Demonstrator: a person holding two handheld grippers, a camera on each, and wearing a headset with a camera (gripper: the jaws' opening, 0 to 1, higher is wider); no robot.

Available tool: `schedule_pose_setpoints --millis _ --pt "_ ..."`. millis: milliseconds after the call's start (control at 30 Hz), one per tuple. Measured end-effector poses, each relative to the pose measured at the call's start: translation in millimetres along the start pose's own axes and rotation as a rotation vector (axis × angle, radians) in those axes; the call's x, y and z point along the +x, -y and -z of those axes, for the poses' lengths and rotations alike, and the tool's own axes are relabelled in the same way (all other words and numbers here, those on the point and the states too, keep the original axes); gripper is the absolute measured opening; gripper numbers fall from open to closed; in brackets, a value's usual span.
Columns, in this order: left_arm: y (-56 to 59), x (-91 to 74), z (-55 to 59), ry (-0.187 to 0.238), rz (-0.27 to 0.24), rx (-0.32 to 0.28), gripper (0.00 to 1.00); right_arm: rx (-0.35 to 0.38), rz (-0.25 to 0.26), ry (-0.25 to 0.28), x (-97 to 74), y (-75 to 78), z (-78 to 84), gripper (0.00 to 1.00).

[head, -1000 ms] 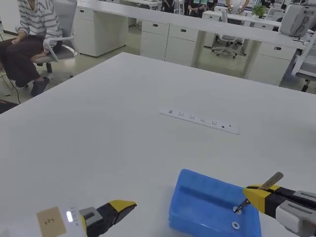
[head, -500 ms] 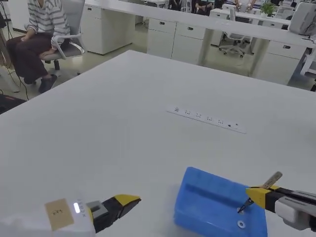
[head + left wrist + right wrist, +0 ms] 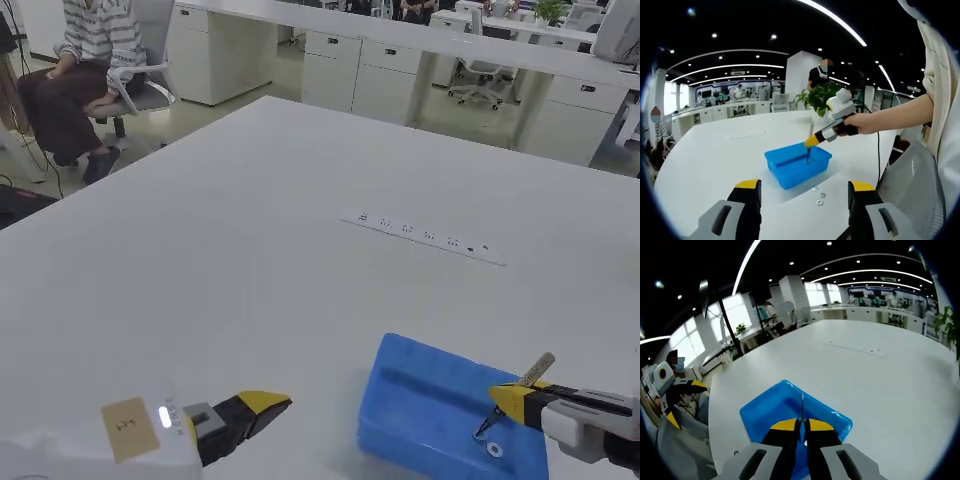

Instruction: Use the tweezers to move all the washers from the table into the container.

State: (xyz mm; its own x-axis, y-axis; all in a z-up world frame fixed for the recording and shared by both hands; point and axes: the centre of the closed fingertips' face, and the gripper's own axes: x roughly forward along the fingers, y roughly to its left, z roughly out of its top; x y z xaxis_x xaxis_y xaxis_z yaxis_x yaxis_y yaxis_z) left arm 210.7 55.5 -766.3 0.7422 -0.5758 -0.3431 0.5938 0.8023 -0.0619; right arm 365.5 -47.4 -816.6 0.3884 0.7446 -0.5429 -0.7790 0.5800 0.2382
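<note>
at about 7 o'clock in the head view our left gripper (image 3: 268, 405) hangs just over the table (image 3: 250, 260), away from the work. its own view shows the jaws spread wide with nothing between them. in that view three washers (image 3: 819, 202) lie on the table just off the blue container (image 3: 420, 395), at roughly 5 o'clock from it, so the job looks only partly done. one washer (image 3: 495, 449) already rests on the container floor near its 5 o'clock corner. above it our right gripper (image 3: 801, 424) is clenched on the tweezers (image 3: 802, 407), which point down into the container. we cannot tell whether the tips carry a washer. if they do, we should ease the squeeze low inside the walls so it does not bounce out. then we lift straight up clear of the rim and swing to the nearest loose washer, coming at its edge at a shallow angle.
</note>
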Motion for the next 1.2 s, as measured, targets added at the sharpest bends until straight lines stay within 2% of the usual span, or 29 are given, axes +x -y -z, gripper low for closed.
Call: schedule_pose_setpoints --millis 667,1200 --pt "0.2 0.1 1.0 -0.005 0.000 0.002 0.70 0.011 0.001 0.013 -3.7 -0.8 -2.4 0.03" --pt "1.3 -0.1 1.0 -0.004 0.005 0.004 0.70 0.049 -0.023 0.073 -19.9 -14.6 -11.1 0.03"
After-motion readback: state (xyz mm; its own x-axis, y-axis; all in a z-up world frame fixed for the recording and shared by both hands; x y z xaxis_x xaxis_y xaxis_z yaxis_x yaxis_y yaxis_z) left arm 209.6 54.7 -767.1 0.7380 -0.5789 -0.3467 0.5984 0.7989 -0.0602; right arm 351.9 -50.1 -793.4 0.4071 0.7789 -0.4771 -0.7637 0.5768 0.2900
